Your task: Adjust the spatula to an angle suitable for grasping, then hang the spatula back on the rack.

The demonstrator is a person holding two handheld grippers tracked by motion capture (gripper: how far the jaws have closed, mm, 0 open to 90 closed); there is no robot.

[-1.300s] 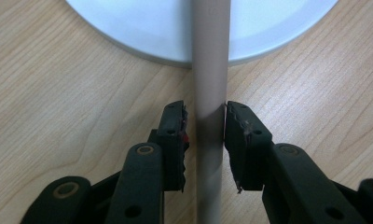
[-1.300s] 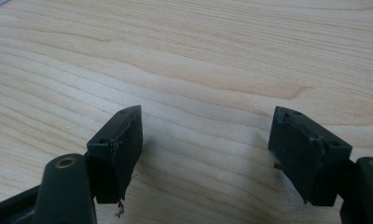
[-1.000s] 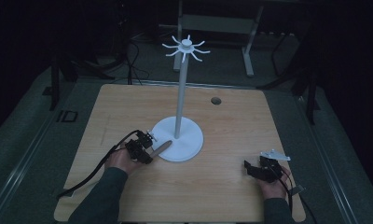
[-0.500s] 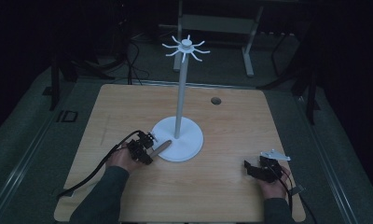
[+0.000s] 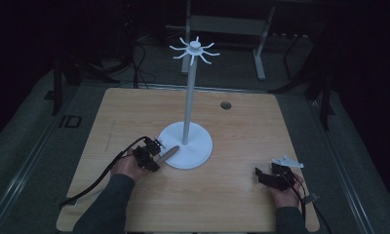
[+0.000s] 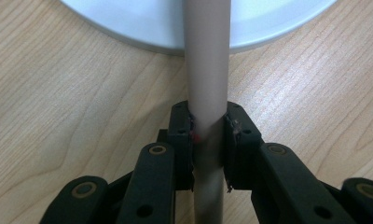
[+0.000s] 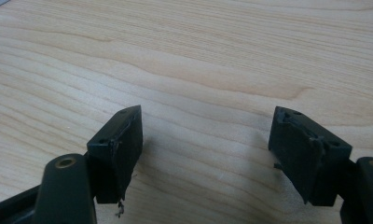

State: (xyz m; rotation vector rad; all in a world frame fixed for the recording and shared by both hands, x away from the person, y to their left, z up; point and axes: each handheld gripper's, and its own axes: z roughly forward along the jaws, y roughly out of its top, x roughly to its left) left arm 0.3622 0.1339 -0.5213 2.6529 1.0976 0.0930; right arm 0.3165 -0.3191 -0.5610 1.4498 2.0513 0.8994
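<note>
A tan rod (image 5: 169, 153) lies on the wooden table (image 5: 134, 112), its far end resting on the round white base (image 5: 198, 151) of a tall white stand (image 5: 188, 107) topped with a ring of hooks (image 5: 195, 49). My left gripper (image 5: 156, 155) is at the rod's near end. In the left gripper view its jaws have just been closing, and the pads now press both sides of the rod (image 6: 207, 70); the left gripper (image 6: 208, 126) is shut on it. My right gripper (image 5: 261, 176) rests near the front right corner, and the right gripper (image 7: 205, 140) is open over bare wood.
A small dark round hole (image 5: 225, 105) sits in the tabletop behind the stand. A black cable (image 5: 100, 178) trails from the left gripper toward the front left edge. Dark floor and metal frame legs (image 5: 260, 48) surround the table.
</note>
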